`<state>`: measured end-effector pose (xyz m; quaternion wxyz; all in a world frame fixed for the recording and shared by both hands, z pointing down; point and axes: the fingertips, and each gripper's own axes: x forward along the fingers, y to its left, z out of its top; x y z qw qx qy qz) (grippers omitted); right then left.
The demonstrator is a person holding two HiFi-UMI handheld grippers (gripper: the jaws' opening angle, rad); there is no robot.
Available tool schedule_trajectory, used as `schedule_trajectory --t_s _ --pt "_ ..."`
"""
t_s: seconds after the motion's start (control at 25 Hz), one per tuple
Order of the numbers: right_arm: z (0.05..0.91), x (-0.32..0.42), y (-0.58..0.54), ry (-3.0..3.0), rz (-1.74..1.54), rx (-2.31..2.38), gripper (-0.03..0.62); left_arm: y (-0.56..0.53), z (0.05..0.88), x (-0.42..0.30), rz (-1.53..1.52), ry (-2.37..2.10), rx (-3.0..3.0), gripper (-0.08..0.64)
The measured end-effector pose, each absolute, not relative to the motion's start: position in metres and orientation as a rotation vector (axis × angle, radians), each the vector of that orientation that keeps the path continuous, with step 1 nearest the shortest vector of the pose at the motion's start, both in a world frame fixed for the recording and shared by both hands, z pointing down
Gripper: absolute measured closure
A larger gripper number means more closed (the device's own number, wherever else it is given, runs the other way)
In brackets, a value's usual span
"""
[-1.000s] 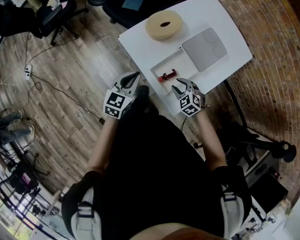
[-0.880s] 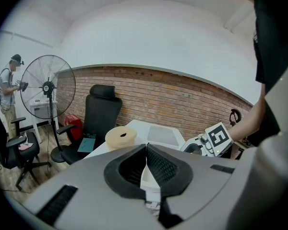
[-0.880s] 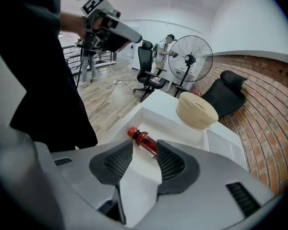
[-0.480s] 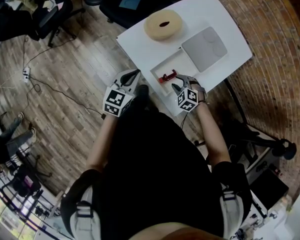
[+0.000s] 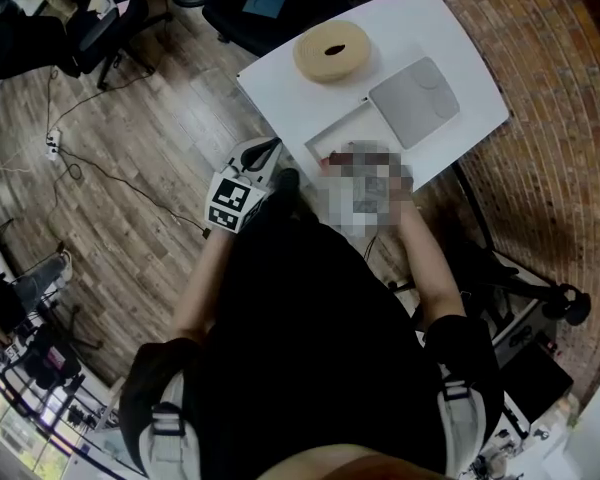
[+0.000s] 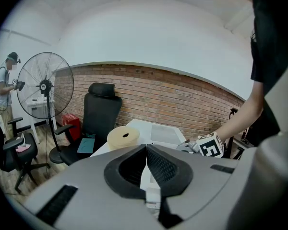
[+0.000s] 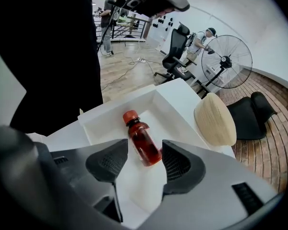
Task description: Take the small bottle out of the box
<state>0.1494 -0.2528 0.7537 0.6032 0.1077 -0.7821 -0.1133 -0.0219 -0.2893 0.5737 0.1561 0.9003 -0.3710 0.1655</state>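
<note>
Right gripper, jaws opening wide, lines up on a small bottle lying on its side in an open white box.

One white table bears one box, one grey square lid, one tan foam roll and one red-capped bottle. Two grippers: the left gripper has its jaws together and empty, off the table's edge. Risks, as I judge them: the round bottle may roll from a nudging pad, a jaw may catch the box wall, or the light box may slide.

The small bottle (red cap, reddish contents) lies on its side in the open white box.
</note>
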Motion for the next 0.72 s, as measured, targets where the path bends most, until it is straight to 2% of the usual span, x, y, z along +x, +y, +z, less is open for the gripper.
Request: schedule_trajectory --t_s 0.72 --pt "0.783 0.138 -0.266 -1.772 -0.285 0.112 0.347 -0.297 0.580 -0.037 0.489 -1.121 2.527 0.538"
